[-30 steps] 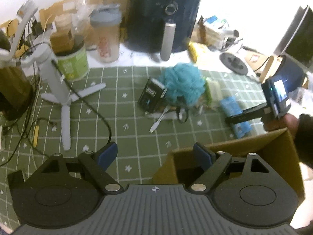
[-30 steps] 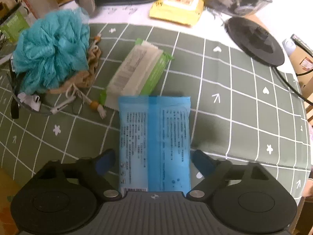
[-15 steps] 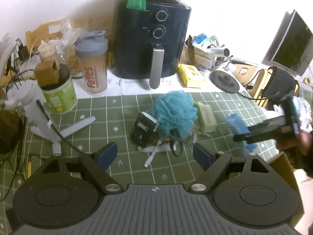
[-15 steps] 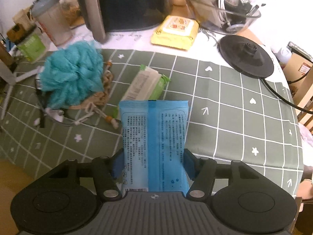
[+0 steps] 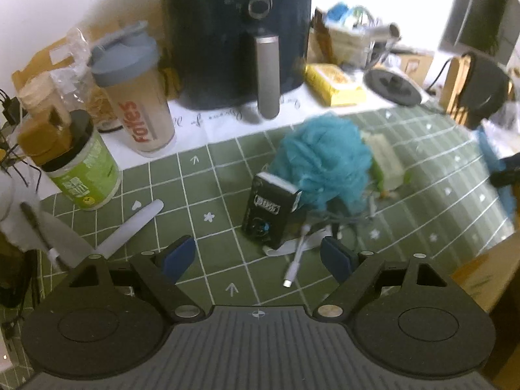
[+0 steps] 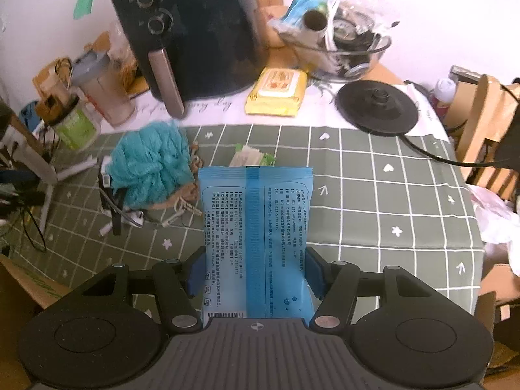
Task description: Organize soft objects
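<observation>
Up off the desk (image 6: 373,201), the right claw (image 6: 255,271) is pinching a blue wipes pack (image 6: 255,227) between its two blue pads (image 6: 196,271), which press against the pack's long sides; the pack sticks out forward from the claw, its printed back facing the camera, above the green checked cloth. Beyond the pack's far end lies a green-and-white tissue pack (image 6: 250,157) flat on the cloth, and to its left sits a teal bath pouf (image 6: 151,165) resting on a tan drawstring pouch (image 6: 180,195) amid loose cables. Farther back stand a dark air fryer (image 6: 191,32), a yellow wipes pack (image 6: 278,91) and a round black kettle base (image 6: 377,105). The left claw (image 5: 258,258) hangs spread wide with nothing between its pads, pointing down at the cloth in front of a small black box (image 5: 268,214) that leans against the pouf (image 5: 321,165). A white cable end (image 5: 294,266) lies just beside the box, near the claw's right pad. At the left of that view stand a green canister (image 5: 86,169) and a shaker bottle (image 5: 136,94). The right claw's blue pack shows only as a blur at the far right edge there.
</observation>
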A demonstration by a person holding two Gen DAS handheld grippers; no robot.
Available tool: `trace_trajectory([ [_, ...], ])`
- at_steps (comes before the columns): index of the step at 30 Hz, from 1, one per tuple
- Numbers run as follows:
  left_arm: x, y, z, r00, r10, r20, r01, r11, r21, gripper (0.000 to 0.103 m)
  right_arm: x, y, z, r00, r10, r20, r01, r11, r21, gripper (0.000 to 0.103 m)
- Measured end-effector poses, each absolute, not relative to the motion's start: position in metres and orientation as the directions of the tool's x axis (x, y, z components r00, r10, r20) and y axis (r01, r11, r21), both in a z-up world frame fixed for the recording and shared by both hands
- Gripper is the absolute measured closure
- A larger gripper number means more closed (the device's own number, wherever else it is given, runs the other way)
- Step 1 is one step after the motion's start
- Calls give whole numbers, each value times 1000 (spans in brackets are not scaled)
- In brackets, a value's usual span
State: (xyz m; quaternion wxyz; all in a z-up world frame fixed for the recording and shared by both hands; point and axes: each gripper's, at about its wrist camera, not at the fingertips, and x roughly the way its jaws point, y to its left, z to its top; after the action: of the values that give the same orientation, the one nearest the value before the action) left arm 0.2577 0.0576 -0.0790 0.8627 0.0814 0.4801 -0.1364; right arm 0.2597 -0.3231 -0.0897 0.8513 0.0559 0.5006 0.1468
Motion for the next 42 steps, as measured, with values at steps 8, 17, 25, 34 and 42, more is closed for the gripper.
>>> trace_trajectory([
  [8,277,47,-118,510,-162,-845,449,888,101,19,239,-333,-70,496,292,-817,-142,956,256,39],
  [17,305,54,-152,486,-213,-848,486,872,60,30,218,-336,-58,512,277,-813,-114,960,254,39],
  [25,319,60,-164,441,-291,-849,481,875,-50,54,201,-340,-51,520,259,-814,-88,964,250,39],
  [34,308,60,-132,468,-300,-831,450,890,-68,55,196,-344,-42,537,257,-803,-85,964,252,39],
  [42,288,58,-103,492,-261,-831,380,923,-65,55,195,-340,-32,537,297,-789,-128,954,271,39],
])
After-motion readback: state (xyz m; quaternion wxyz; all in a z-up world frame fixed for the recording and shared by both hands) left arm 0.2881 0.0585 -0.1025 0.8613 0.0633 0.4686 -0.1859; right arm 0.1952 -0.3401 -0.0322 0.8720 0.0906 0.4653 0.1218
